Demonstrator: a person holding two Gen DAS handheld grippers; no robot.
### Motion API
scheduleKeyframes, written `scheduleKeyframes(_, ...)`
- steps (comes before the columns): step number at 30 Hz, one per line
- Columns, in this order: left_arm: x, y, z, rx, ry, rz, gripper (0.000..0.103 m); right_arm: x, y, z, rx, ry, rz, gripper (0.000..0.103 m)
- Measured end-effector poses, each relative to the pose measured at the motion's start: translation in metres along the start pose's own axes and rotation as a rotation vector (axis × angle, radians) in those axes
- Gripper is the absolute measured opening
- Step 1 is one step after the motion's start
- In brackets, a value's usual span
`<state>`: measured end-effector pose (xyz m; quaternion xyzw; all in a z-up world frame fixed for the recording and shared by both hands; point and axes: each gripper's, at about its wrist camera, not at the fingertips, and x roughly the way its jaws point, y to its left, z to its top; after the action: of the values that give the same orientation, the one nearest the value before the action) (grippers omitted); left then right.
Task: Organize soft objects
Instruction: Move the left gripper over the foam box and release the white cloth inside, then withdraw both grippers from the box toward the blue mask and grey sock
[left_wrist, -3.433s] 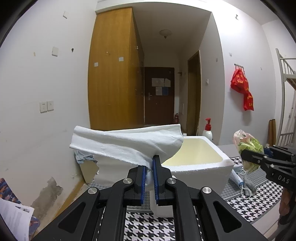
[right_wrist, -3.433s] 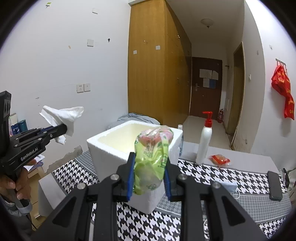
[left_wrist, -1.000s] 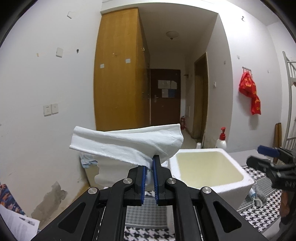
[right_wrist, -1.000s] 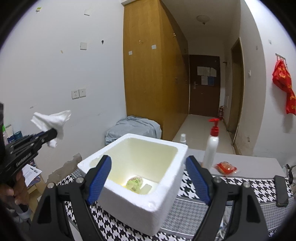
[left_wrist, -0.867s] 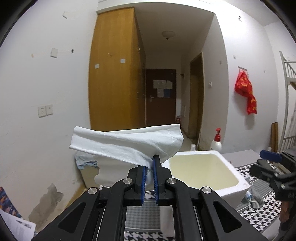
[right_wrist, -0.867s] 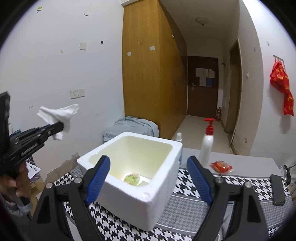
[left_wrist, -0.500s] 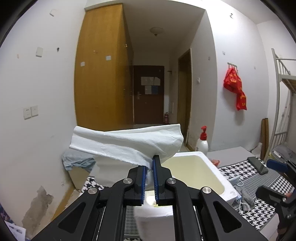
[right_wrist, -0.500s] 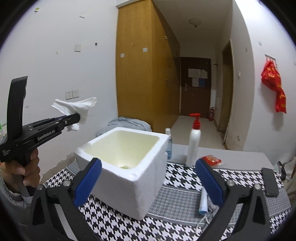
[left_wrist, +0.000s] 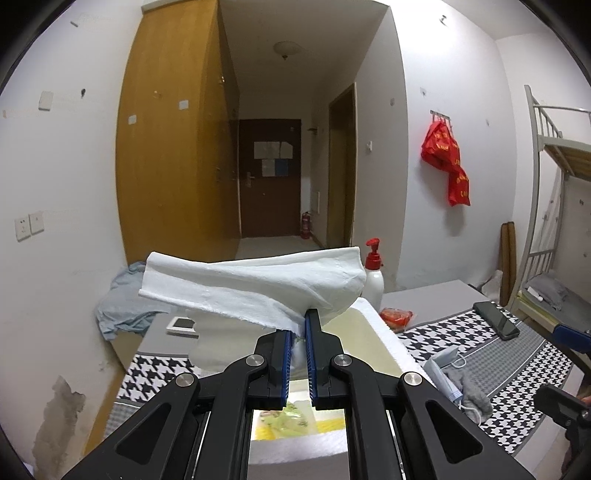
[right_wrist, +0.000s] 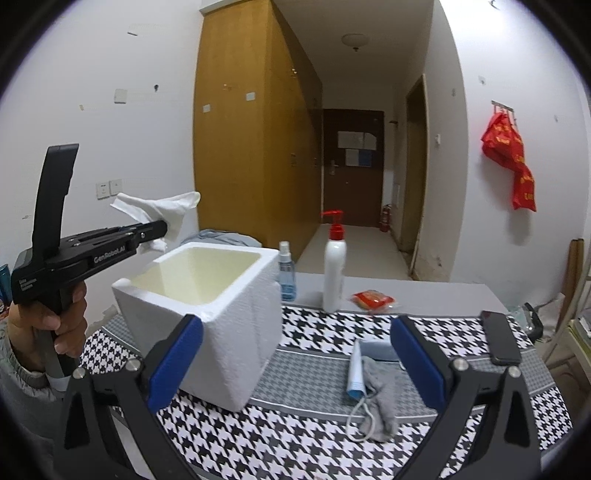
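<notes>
The left hand-held gripper is clamped on a white tissue above the foam box — next, lower and release it inside; the right hand-held gripper gapes wide, empty.

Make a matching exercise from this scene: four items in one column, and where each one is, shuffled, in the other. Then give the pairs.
Items
1. white tissue
2. green packet
3. grey cloth
4. black phone

Places
A. lying on the houndstooth mat beside a face mask
B. pinched in the left gripper above the foam box
C. near the table's right edge
D. at the bottom of the foam box

Pairs: 1-B, 2-D, 3-A, 4-C
</notes>
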<state>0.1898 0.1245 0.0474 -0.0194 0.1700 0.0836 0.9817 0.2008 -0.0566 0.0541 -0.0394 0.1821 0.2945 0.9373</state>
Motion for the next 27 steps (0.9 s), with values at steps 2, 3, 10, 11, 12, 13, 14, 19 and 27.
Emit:
scheduleKeyframes(2, 0.004, 0.000, 0.001, -0.007, 0.007, -0.006, 0.008, -0.001, -0.004, -0.002, 0.008, 0.004, -0.013, 0.102)
scheduleKeyframes(3, 0.006, -0.001, 0.001, -0.007, 0.012, -0.016, 0.008, -0.001, -0.006, -0.003, 0.012, 0.006, -0.018, 0.102)
scheduleKeyframes(10, 0.013, -0.011, 0.001, 0.021, 0.016, -0.034, 0.008, -0.005, -0.015, -0.007, 0.031, 0.015, -0.051, 0.102)
scheduleKeyframes(11, 0.015, -0.011, 0.002, 0.024, 0.019, -0.036, 0.008, -0.006, -0.016, -0.008, 0.033, 0.016, -0.054, 0.102)
scheduleKeyframes(12, 0.016, -0.012, 0.001, 0.024, 0.022, -0.036, 0.008, -0.007, -0.017, -0.009, 0.035, 0.017, -0.058, 0.102)
scheduleKeyframes(13, 0.017, -0.011, 0.001, 0.024, 0.025, -0.035, 0.008, -0.007, -0.017, -0.010, 0.036, 0.018, -0.064, 0.102)
scheduleKeyframes(14, 0.018, -0.011, 0.001, 0.024, 0.028, -0.033, 0.008, -0.007, -0.018, -0.010, 0.038, 0.020, -0.067, 0.102)
scheduleKeyframes(19, 0.028, -0.010, 0.001, 0.018, 0.054, -0.049, 0.046, -0.011, -0.022, -0.013, 0.051, 0.017, -0.076, 0.102)
scheduleKeyframes(27, 0.022, -0.017, -0.004, 0.030, 0.019, -0.063, 0.087, -0.010, -0.032, -0.019, 0.080, 0.030, -0.094, 0.102)
